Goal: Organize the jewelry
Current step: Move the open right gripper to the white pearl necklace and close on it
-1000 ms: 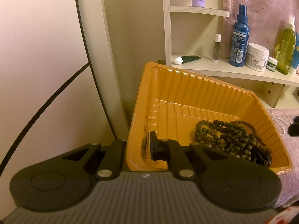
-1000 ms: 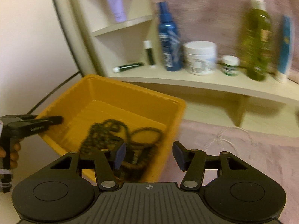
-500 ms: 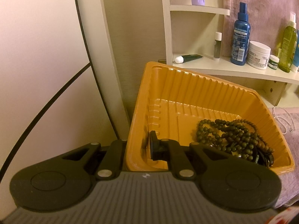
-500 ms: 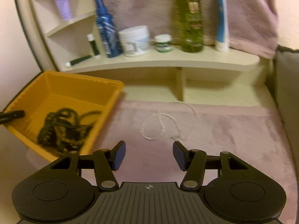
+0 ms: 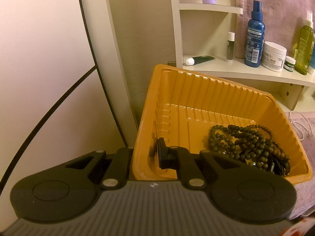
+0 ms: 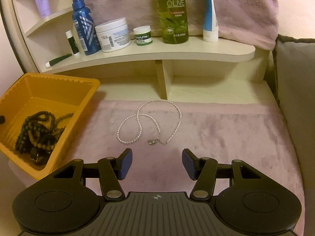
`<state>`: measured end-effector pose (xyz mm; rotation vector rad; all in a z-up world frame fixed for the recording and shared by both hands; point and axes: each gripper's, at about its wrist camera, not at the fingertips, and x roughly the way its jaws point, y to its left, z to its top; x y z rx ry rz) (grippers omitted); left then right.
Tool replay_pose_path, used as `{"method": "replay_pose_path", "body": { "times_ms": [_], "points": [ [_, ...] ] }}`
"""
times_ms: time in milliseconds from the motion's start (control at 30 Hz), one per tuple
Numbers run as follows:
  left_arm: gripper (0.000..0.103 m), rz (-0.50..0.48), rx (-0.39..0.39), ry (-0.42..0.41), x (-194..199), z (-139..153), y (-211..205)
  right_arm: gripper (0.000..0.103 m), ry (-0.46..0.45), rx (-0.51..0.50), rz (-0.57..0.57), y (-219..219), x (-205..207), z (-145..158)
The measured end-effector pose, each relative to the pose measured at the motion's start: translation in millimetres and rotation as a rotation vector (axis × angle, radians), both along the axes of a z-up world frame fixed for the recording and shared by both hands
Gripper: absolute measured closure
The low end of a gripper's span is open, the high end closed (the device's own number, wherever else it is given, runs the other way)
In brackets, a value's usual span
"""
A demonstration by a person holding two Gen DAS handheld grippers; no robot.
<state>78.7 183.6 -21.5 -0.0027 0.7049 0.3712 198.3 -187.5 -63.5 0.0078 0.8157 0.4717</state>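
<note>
Pink plush cloth (image 6: 216, 129) covers the counter in front of you, with a cream shelf (image 6: 177, 54) of toiletries behind it: a blue spray bottle (image 6: 83, 23), a white cream jar (image 6: 113, 34), a small green-lidded pot (image 6: 142, 35) and a tall olive-green bottle (image 6: 173, 11).

Your left tool (image 5: 144, 154) is clamped on the near-left wall of the orange tray (image 5: 196, 90): one finger sits inside against the ribbed wall, the other outside it. The tray is tilted, and the dark bead strands (image 5: 248, 145) lie heaped in its lower right corner. From your right wrist view, the same tray (image 6: 59, 79) sits at the left edge of the cloth, beads (image 6: 37, 129) bunched toward its near side.

Your right tool (image 6: 157, 164) hangs wide apart and holds nothing, its blue pads (image 6: 125, 164) just above the cloth. The pearl necklace (image 6: 137, 122) lies looped on the cloth just ahead of it, its clasp end nearest your fingertips, well apart from the tray. A grey cushion (image 6: 295, 98) borders the cloth on the right.
</note>
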Motion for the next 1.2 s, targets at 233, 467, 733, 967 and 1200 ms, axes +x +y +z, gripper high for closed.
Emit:
{"method": "replay_pose_path", "body": {
  "times_ms": [233, 467, 733, 967, 1200],
  "points": [
    [0.094, 0.001, -0.001, 0.001, 0, 0, 0, 0.047, -0.011, -0.016, 0.011, 4, 8, -1],
    [0.094, 0.001, -0.001, 0.002, 0, -1, 1, 0.047, -0.019, -0.022, 0.012, 3, 16, -6],
    [0.094, 0.001, -0.001, 0.002, 0, 0, 0, 0.047, -0.048, -0.009, 0.016, 3, 29, -15],
    [0.094, 0.0, -0.001, 0.002, 0, 0, 0, 0.047, -0.068, -0.018, 0.017, 12, 43, -25],
    [0.094, -0.001, -0.002, 0.002, -1, -1, 2, 0.065, -0.124, -0.082, 0.034, 21, 47, -35]
  ]
}}
